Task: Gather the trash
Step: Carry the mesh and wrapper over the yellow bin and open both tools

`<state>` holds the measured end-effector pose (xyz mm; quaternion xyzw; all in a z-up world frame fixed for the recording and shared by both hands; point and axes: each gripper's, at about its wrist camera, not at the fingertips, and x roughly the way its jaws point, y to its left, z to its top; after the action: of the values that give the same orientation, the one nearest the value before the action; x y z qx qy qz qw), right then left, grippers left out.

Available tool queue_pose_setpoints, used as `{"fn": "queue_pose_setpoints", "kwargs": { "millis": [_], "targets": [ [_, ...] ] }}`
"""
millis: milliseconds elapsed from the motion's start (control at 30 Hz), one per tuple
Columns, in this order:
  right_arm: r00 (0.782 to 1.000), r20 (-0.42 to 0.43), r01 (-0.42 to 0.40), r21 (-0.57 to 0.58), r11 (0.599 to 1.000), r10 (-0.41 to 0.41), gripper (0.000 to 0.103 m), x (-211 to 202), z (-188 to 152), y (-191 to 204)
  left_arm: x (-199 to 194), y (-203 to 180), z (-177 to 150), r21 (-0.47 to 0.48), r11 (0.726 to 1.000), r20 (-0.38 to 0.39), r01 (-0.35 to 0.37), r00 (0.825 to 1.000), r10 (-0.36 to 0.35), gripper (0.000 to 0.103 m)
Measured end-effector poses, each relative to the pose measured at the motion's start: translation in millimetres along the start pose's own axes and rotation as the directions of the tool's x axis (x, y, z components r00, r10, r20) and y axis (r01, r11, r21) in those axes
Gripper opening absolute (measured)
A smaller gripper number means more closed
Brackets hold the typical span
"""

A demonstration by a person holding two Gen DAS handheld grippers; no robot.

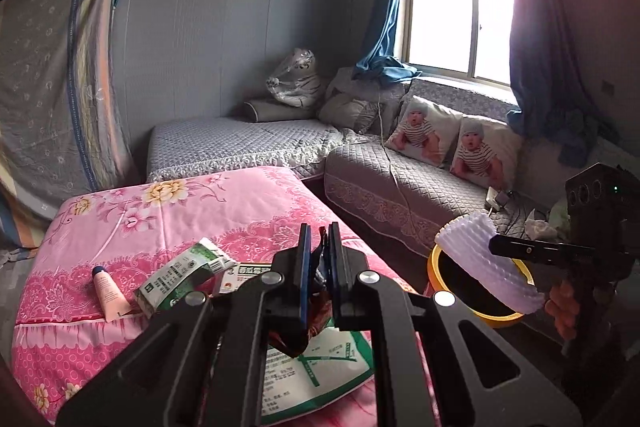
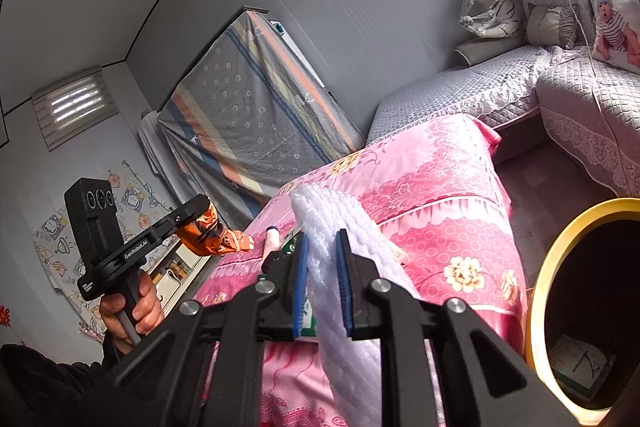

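My left gripper (image 1: 320, 247) is shut on a crumpled orange wrapper (image 1: 316, 311), held above the pink flowered cover (image 1: 240, 203). The right wrist view shows this gripper (image 2: 202, 207) at the left in a person's hand, with the wrapper (image 2: 212, 231) hanging from its tip. My right gripper (image 2: 322, 251) is shut on a white foam net sleeve (image 2: 340, 211). In the left wrist view the right gripper (image 1: 496, 247) holds that sleeve (image 1: 480, 259) over the yellow-rimmed bin (image 1: 434, 267). The bin (image 2: 540, 279) sits on the floor to the right, with a printed paper (image 2: 580, 359) inside.
On the pink cover lie a green-and-white carton (image 1: 180, 275), a pink tube (image 1: 106, 287) and a green-printed bag (image 1: 320, 371). A grey quilted sofa (image 1: 400, 183) with baby-print pillows stands behind the bin. A cloth-covered cabinet (image 1: 52, 95) stands at the left wall.
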<state>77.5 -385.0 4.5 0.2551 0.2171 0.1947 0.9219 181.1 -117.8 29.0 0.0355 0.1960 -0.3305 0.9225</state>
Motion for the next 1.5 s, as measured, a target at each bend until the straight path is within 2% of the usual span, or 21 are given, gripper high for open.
{"fn": "queue_pose_setpoints", "kwargs": {
  "millis": [200, 433, 600, 767, 900, 1033, 1233, 1500],
  "targets": [
    [0.993, 0.074, 0.094, 0.022, 0.995, -0.095, 0.013, -19, 8, -28, 34, -32, 7, 0.023, 0.994, -0.009, 0.103, 0.995, -0.102, 0.007],
    [0.962, 0.140, 0.226, 0.081, 0.971, -0.236, 0.013, -42, 8, -61, 82, -81, 13, 0.050, 0.972, -0.052, 0.231, 0.972, -0.229, 0.007],
    [0.931, 0.152, 0.312, 0.146, 0.939, -0.333, 0.013, -55, 2, -86, 115, -117, 15, 0.048, 0.941, -0.087, 0.334, 0.940, -0.329, 0.007],
    [0.901, 0.135, 0.377, 0.222, 0.899, -0.411, 0.013, -65, -3, -114, 142, -154, 11, 0.057, 0.912, -0.120, 0.407, 0.909, -0.398, 0.007],
    [0.891, 0.114, 0.395, 0.281, 0.875, -0.439, 0.013, -68, -11, -138, 162, -180, 7, 0.048, 0.884, -0.160, 0.464, 0.878, -0.452, 0.007],
    [0.880, 0.078, 0.418, 0.342, 0.842, -0.468, 0.013, -65, -18, -163, 181, -198, -2, 0.045, 0.877, -0.199, 0.478, 0.865, -0.461, 0.007],
    [0.865, 0.017, 0.441, 0.450, 0.776, -0.501, 0.013, -65, -33, -198, 205, -211, -12, 0.008, 0.880, -0.246, 0.475, 0.854, -0.459, 0.007],
    [0.837, -0.003, 0.482, 0.480, 0.733, -0.548, 0.013, -68, -43, -213, 227, -221, -10, -0.048, 0.878, -0.269, 0.476, 0.840, -0.470, 0.007]
  ]
}}
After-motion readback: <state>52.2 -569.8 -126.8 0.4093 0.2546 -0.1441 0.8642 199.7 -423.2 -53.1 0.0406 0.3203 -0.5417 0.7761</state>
